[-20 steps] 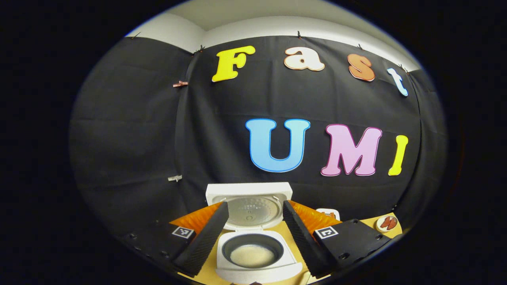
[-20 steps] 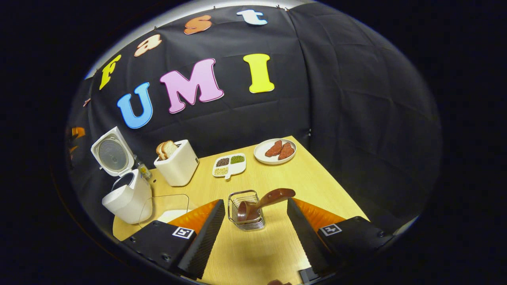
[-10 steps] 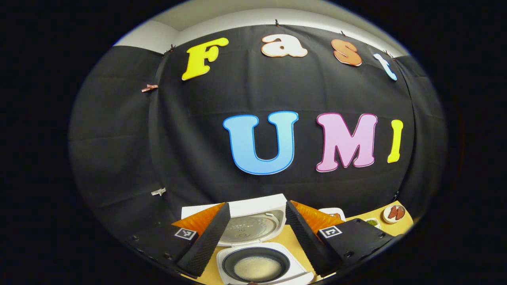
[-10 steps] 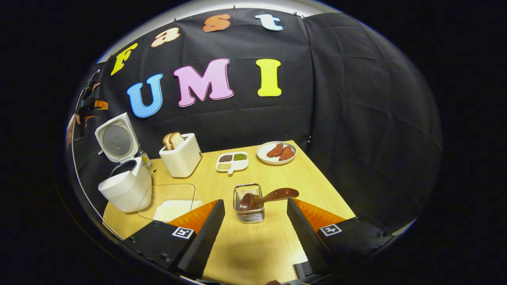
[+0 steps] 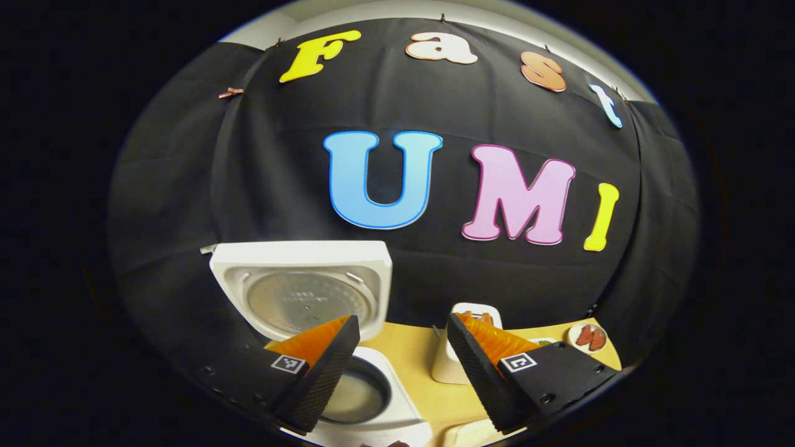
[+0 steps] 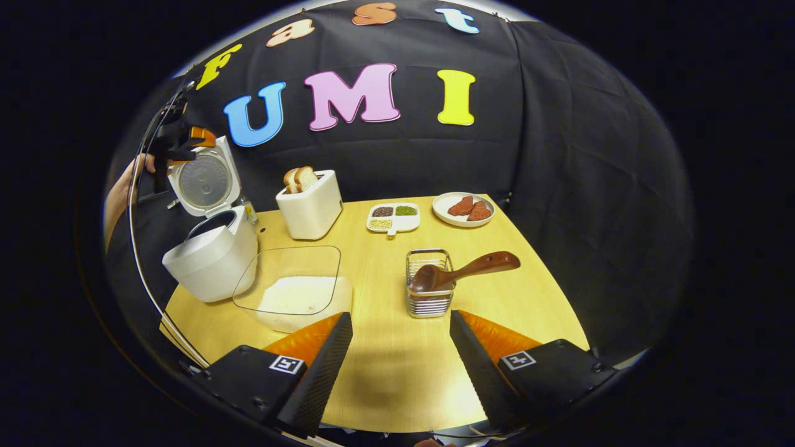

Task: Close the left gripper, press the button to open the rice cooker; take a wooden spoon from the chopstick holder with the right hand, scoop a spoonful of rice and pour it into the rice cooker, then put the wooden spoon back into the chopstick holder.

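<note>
**Wooden spoon back in its holder, cooker lid up**

Yellow wood makes the table [image 6: 397,372] top, and it is smooth and pale. In the right gripper view, the right gripper [image 6: 400,366] hangs over the near edge of the table with its jaws spread wide and nothing between them. Just past it stands the chopstick holder [image 6: 428,292], a small wire basket. The wooden spoon [image 6: 463,271] sits in it, bowl down inside, with the handle leaning out to the right.

To the left of the holder is a clear box of rice [image 6: 298,292]. Beside that, at the left edge of the table, is the white rice cooker [image 6: 211,254] with its lid [image 6: 204,180] standing up. Farther back are a white toaster [image 6: 310,205] with bread in it, a little dish of beans [image 6: 392,218], and a plate of red slices [image 6: 463,208] at the far right corner.

A hand [image 6: 127,186] holds the left gripper [image 6: 180,146] up by the cooker lid, far to the left. A cable [image 6: 140,248] curves down from it.

In the left gripper view, the left gripper [image 5: 400,366] has its jaws spread apart and holds nothing. The open pot sits low on the left, behind the left finger [image 5: 323,379]. Black cloth [image 6: 559,155] hangs all round the table as walls.
</note>
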`<action>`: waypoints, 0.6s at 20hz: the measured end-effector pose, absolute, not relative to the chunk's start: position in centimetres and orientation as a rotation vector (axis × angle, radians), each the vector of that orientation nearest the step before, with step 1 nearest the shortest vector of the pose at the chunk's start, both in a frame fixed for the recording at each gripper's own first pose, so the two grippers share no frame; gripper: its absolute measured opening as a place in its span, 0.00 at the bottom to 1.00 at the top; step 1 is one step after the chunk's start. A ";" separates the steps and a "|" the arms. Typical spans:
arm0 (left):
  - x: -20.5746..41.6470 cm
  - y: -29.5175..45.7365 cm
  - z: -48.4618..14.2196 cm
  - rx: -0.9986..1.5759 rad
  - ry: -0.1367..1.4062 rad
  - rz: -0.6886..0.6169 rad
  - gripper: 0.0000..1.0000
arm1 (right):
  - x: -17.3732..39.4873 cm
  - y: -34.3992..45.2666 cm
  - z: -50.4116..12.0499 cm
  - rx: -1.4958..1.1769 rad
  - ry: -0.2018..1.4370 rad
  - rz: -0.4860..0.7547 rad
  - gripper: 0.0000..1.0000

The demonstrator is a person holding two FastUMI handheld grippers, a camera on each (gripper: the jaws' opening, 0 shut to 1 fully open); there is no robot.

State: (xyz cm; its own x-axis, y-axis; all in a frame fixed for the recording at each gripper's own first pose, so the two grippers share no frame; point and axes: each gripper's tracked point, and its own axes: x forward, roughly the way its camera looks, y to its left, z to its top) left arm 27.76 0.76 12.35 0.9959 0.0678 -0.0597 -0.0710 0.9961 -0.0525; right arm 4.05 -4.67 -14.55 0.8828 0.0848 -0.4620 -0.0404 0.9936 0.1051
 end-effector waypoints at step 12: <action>30.6 -3.7 21.8 0.174 -0.075 0.064 0.96 | 2.7 1.0 -15.6 0.119 0.493 0.172 0.99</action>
